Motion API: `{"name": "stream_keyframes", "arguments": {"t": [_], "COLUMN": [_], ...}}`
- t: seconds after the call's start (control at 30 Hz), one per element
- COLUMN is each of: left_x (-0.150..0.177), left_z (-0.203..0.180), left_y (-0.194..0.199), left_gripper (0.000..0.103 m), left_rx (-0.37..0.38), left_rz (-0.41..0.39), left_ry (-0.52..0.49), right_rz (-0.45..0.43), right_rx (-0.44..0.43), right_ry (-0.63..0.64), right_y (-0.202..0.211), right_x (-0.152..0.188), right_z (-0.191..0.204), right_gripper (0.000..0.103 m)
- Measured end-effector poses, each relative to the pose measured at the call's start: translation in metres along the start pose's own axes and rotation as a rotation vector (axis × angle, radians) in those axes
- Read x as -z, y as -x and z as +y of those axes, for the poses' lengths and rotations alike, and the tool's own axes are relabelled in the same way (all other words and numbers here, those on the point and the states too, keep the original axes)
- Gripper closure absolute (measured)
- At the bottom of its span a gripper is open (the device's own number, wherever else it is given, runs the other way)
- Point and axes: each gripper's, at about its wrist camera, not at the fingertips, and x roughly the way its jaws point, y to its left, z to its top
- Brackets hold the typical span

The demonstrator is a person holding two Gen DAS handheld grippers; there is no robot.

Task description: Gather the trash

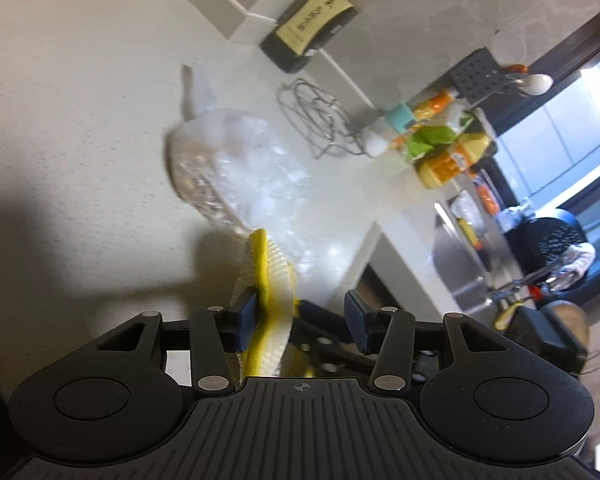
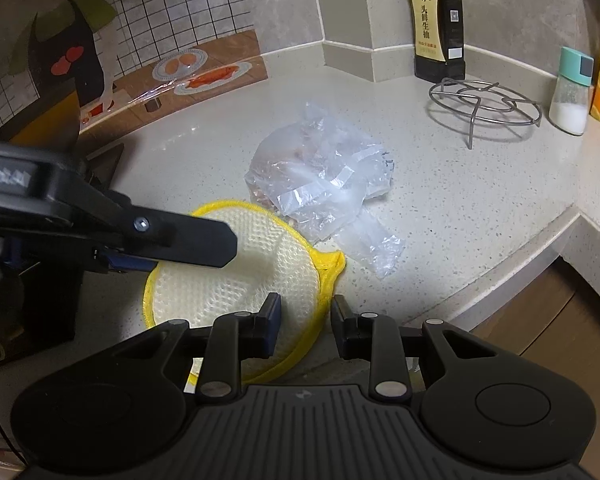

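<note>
- Jaws of the left gripper (image 1: 303, 322) stand wide, with the yellow-rimmed mesh cloth (image 2: 236, 280) against one pad, not pinched.
- Jaws of the right gripper (image 2: 305, 330) stand narrow and hold nothing; the cloth rim lies under the gap.
- Clear plastic bag (image 2: 324, 188), the trash, lies crumpled on the worktop (image 2: 480, 200), touching the cloth's far edge.
- Nothing looks collected yet; picking up the bag remains.
</note>
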Motion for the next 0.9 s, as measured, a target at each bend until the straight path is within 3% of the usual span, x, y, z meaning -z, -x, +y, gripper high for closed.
{"name": "stream_keyframes", "arguments": {"t": [0.1, 0.17, 0.23, 0.27, 0.43, 0.63, 0.7, 0.73, 0.77, 0.9], "left_x": [0.001, 0.002, 0.005, 0.007, 0.016, 0.025, 0.026, 0.027, 0.027, 0.033], "left_z": [0.0, 0.003, 0.008, 0.009, 0.017, 0.014, 0.014, 0.015, 0.017, 0.029], "left_y": [-0.002, -0.006, -0.008, -0.007, 0.003, 0.033, 0.047, 0.053, 0.058, 0.072], "left_gripper": [0.052, 0.058, 0.08, 0.085, 0.084, 0.084, 0.084, 0.084, 0.084, 0.084], "left_rx": [-0.033, -0.075, -0.115, -0.135, -0.11, -0.175, -0.223, -0.234, -0.237, -0.251], "left_rz": [-0.006, 0.0, 0.005, -0.001, -0.048, -0.162, -0.205, -0.223, -0.238, -0.293], "left_ry": [-0.003, -0.001, 0.0, -0.004, 0.046, 0.039, 0.025, 0.029, 0.04, 0.117], "right_rz": [0.0, -0.001, 0.001, 0.001, 0.006, 0.009, -0.017, -0.034, -0.044, -0.05], "right_rx": [0.001, 0.006, 0.008, 0.008, 0.003, -0.018, -0.014, -0.001, 0.016, 0.05], "right_ry": [0.002, 0.009, 0.011, 0.012, 0.023, 0.102, 0.109, 0.112, 0.116, 0.151], "right_y": [0.001, 0.001, 0.002, 0.002, 0.004, 0.01, 0.014, 0.015, 0.013, -0.006], "right_x": [0.0, 0.001, 0.001, 0.001, 0.0, -0.014, -0.026, -0.036, -0.046, -0.081], "right_z": [0.0, 0.0, 0.0, 0.0, -0.001, 0.005, 0.005, 0.004, 0.004, 0.01], "right_gripper": [0.075, 0.075, 0.075, 0.075, 0.075, 0.072, 0.06, 0.045, 0.036, 0.035]}}
